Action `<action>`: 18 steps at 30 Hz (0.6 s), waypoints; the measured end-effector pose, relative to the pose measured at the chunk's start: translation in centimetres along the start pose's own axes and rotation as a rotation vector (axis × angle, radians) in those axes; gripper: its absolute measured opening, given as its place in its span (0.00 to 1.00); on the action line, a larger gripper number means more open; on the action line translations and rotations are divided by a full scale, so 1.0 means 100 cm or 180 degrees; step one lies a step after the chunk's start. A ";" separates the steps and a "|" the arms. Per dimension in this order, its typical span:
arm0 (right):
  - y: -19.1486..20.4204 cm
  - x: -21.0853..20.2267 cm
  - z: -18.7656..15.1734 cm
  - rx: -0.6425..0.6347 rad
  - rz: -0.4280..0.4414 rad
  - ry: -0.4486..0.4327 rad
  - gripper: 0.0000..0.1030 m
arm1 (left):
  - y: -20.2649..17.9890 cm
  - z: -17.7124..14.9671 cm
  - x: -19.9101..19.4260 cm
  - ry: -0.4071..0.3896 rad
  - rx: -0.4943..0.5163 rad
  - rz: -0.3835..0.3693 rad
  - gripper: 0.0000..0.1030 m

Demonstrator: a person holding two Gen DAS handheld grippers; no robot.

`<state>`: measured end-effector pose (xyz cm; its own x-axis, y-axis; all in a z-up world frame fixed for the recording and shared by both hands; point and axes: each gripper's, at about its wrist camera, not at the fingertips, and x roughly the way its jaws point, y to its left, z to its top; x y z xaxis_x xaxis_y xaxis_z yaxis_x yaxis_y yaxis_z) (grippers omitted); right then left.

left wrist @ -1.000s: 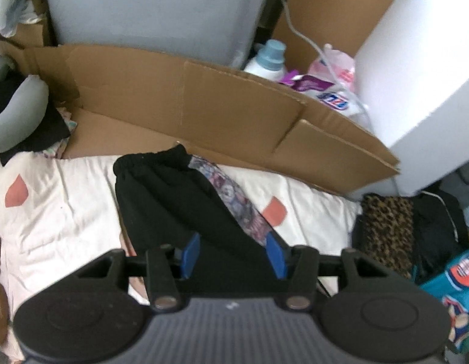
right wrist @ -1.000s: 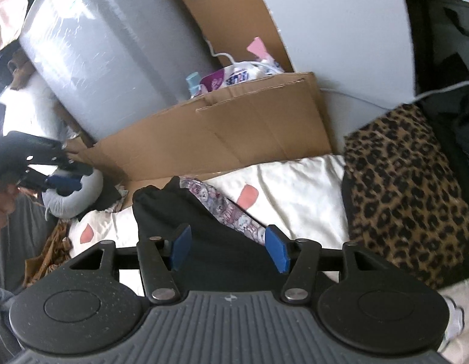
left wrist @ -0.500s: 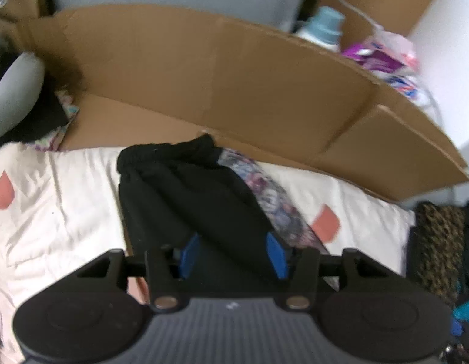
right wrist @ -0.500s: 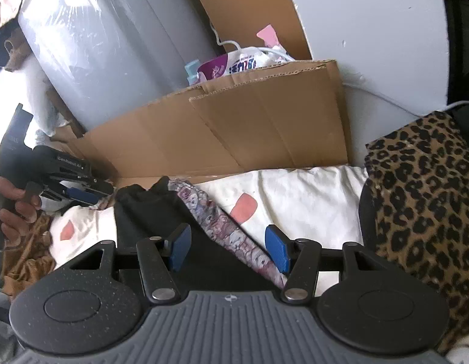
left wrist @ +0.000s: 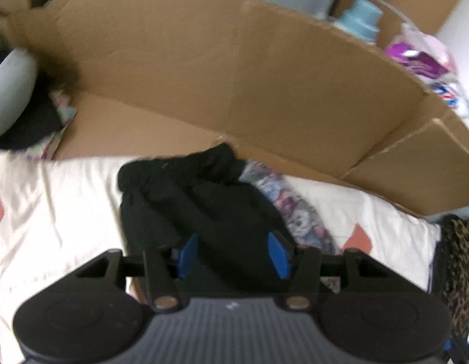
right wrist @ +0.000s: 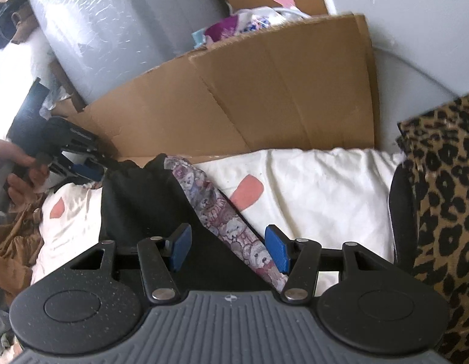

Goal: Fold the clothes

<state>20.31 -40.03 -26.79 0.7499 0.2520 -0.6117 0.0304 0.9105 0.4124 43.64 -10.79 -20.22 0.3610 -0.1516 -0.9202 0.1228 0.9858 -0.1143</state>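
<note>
Black trousers (left wrist: 201,209) lie folded lengthwise on a white sheet (left wrist: 52,212), elastic waistband at the far end by the cardboard. A purple cartoon-print cloth (left wrist: 298,218) shows along their right edge. My left gripper (left wrist: 231,253) is open, its blue pads over the black cloth. In the right wrist view the trousers (right wrist: 143,209) and print cloth (right wrist: 222,218) run toward me, and my right gripper (right wrist: 226,247) is open above them. The left gripper (right wrist: 82,166) shows there at the waistband's left corner, held by a hand.
A cardboard sheet (left wrist: 234,75) stands behind the bed. A leopard-print cloth (right wrist: 443,197) lies at the right. A detergent bottle (left wrist: 360,18) and packets sit behind the cardboard. A grey wrapped roll (right wrist: 113,30) stands at back left. Brown fabric (right wrist: 13,242) lies at the left.
The left gripper has moved forward and down toward the waistband end of the trousers. The right gripper has shifted closer over the print cloth. Both stay open.
</note>
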 end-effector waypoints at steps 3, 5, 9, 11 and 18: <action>-0.004 0.005 -0.005 -0.0012 -0.0025 0.0070 0.56 | -0.005 0.005 -0.002 -0.0011 0.0076 0.0010 0.55; -0.005 0.008 -0.008 -0.0038 -0.0046 0.0119 0.51 | -0.006 0.009 0.000 -0.0005 0.0031 -0.0019 0.53; -0.003 0.012 -0.011 -0.0086 0.0031 0.0136 0.51 | -0.011 0.012 0.010 0.0030 0.0028 -0.0095 0.47; 0.000 0.015 -0.012 -0.0163 0.0034 0.0161 0.50 | -0.015 0.012 0.016 0.0040 0.0033 -0.0108 0.44; 0.003 0.021 -0.018 -0.0278 0.0058 0.0168 0.44 | -0.028 0.023 0.035 -0.0022 -0.0014 -0.0121 0.44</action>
<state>20.75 -38.61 -29.16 0.7138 0.2836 -0.6404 -0.0424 0.9302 0.3647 46.67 -14.22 -22.29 0.3626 -0.1895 -0.9125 0.1324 0.9797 -0.1508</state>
